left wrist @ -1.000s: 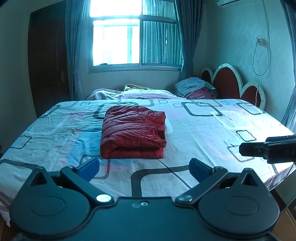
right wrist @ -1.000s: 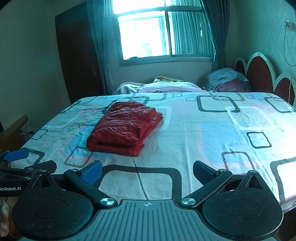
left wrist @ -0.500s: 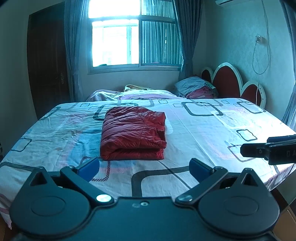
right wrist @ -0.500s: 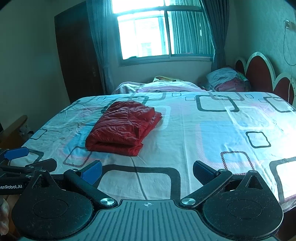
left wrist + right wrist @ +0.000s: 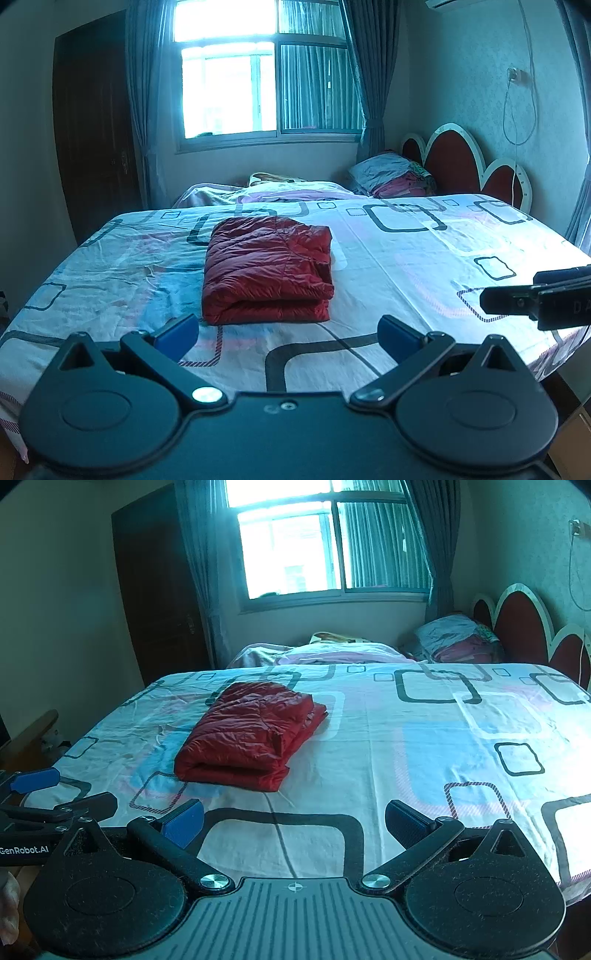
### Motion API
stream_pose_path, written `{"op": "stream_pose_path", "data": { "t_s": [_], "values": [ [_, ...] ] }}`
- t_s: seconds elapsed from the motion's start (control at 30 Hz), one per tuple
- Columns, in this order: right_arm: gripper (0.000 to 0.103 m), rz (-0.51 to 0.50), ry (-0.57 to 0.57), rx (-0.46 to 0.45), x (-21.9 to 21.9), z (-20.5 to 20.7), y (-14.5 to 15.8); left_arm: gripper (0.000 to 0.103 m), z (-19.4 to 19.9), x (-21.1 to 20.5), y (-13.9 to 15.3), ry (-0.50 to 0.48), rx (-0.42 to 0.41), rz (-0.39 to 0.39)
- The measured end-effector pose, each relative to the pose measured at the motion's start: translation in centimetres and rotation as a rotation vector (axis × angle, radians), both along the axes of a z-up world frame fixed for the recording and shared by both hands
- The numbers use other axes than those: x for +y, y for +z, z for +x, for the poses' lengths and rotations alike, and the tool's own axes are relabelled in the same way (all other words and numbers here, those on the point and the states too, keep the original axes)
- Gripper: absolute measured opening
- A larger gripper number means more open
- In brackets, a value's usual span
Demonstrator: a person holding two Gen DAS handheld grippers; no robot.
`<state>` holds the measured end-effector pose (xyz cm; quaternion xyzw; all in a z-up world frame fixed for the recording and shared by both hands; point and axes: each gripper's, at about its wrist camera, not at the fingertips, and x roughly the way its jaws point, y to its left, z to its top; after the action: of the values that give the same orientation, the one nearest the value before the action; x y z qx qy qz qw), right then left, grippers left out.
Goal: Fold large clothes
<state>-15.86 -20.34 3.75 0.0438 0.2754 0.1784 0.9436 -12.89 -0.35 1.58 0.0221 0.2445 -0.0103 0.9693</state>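
A red puffy jacket (image 5: 267,269) lies folded into a thick rectangle on the patterned bed sheet (image 5: 406,258), left of the bed's middle; the right wrist view shows the same jacket (image 5: 251,734). My left gripper (image 5: 288,332) hangs open over the near edge of the bed, short of the jacket, nothing between its blue pads. My right gripper (image 5: 295,821) is open too, empty, further right along that edge. Each gripper appears at the side of the other's view.
A red scalloped headboard (image 5: 461,162) stands at the right with pillows (image 5: 391,177) beside it. Crumpled bedding (image 5: 280,188) lies along the far side under the window (image 5: 266,74). A dark wardrobe (image 5: 92,129) fills the left wall.
Both grippers have drifted slightly back and up from the bed; the jacket has not moved and both stay open.
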Motion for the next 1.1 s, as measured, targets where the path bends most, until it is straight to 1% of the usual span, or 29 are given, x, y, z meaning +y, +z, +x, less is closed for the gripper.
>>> {"op": "stream_pose_path", "data": {
  "t_s": [0.43,0.97,1.1],
  "values": [
    [0.103,0.003,0.000,0.006,-0.1,0.3,-0.1,0.103,0.3,-0.1,0.0,0.004,-0.009,0.009],
    [0.103,0.001,0.010,0.006,0.0,0.8,-0.2,0.103,0.9,1.0,-0.1,0.013,-0.026,0.024],
    [0.103,-0.001,0.011,0.006,0.0,0.8,-0.2,0.103,0.9,1.3,-0.2,0.010,-0.029,0.015]
  ]
}}
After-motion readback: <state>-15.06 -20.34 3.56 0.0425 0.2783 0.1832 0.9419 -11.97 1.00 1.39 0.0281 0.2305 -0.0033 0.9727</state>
